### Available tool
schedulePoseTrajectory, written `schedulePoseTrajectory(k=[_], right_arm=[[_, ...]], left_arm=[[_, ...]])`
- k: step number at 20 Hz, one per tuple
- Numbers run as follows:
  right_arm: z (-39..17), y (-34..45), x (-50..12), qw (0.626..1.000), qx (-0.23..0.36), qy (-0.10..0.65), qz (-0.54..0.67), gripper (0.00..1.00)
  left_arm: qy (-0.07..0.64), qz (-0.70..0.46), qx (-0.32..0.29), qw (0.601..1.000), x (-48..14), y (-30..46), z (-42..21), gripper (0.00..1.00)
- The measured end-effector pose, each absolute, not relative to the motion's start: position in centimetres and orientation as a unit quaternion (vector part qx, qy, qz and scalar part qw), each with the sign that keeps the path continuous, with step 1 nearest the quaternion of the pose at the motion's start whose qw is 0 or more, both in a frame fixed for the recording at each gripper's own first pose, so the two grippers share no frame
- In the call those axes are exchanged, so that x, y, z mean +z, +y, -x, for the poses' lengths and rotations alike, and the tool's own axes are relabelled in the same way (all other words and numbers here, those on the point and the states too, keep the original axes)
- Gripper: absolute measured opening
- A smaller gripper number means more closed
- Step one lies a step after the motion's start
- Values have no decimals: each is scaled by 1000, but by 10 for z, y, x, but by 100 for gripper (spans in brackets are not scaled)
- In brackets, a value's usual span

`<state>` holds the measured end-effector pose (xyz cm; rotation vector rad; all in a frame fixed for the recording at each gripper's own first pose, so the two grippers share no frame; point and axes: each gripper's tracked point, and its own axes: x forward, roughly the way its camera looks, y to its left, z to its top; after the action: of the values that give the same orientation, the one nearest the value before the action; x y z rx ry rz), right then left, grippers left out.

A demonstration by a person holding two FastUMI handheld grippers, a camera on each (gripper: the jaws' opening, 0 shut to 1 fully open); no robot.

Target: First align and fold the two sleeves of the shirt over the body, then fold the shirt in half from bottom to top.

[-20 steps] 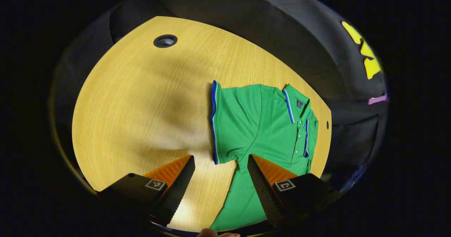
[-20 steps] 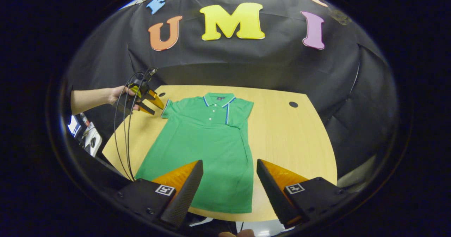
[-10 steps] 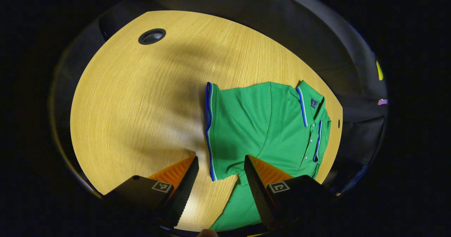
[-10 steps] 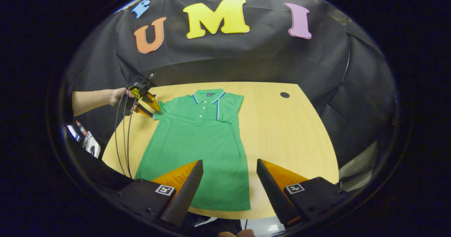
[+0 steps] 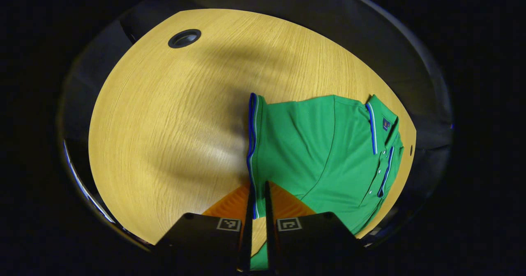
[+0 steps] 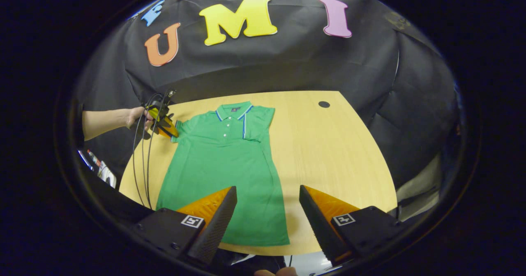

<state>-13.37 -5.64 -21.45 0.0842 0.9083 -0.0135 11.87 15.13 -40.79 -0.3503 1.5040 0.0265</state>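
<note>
A green polo shirt [image 5: 320, 152] with blue trim lies flat on the wooden table, collar toward the booth wall. My left gripper [image 5: 257, 210] is shut on the blue-striped cuff [image 5: 252, 144] of one sleeve, both fingers pressing on the cuff's near end. In the right gripper view the shirt [image 6: 226, 169] lies face up, and a hand holds that left gripper [image 6: 164, 124] at the sleeve [image 6: 181, 126] on the left. The other sleeve [image 6: 258, 124] lies folded over the body. My right gripper [image 6: 267, 210] hangs open above the shirt's hem with nothing between its fingers.
The table [image 6: 337, 152] has bare wood to the right of the shirt and a round cable hole [image 6: 324, 104] at the back right. Another hole [image 5: 184, 38] shows in the left gripper view. Black cables [image 6: 141, 165] hang from the left gripper past the table's left edge.
My left gripper moved in to the sleeve cuff and shut on it. The right gripper stayed open and drifted slightly, the shirt shifting a little left in its view.
</note>
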Motion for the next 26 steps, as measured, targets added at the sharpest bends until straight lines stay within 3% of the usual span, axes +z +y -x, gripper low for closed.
schedulePoseTrajectory(k=[2,4,8,13,26], right_arm=[[134,-58,-218,896,-8,441,-46,97],[133,-60,-220,896,-8,441,-46,98],[136,-63,-221,897,-10,440,-44,98],[141,-62,-221,899,2,436,-48,98],[167,-100,-220,899,-41,430,-71,97]], left_arm=[[680,183,11,710,-407,144,-117,6],[674,192,7,714,-398,144,-117,4],[638,167,-5,752,-366,144,-128,4],[620,146,-24,771,-340,117,-130,4],[633,85,-113,761,-360,-7,-133,5]])
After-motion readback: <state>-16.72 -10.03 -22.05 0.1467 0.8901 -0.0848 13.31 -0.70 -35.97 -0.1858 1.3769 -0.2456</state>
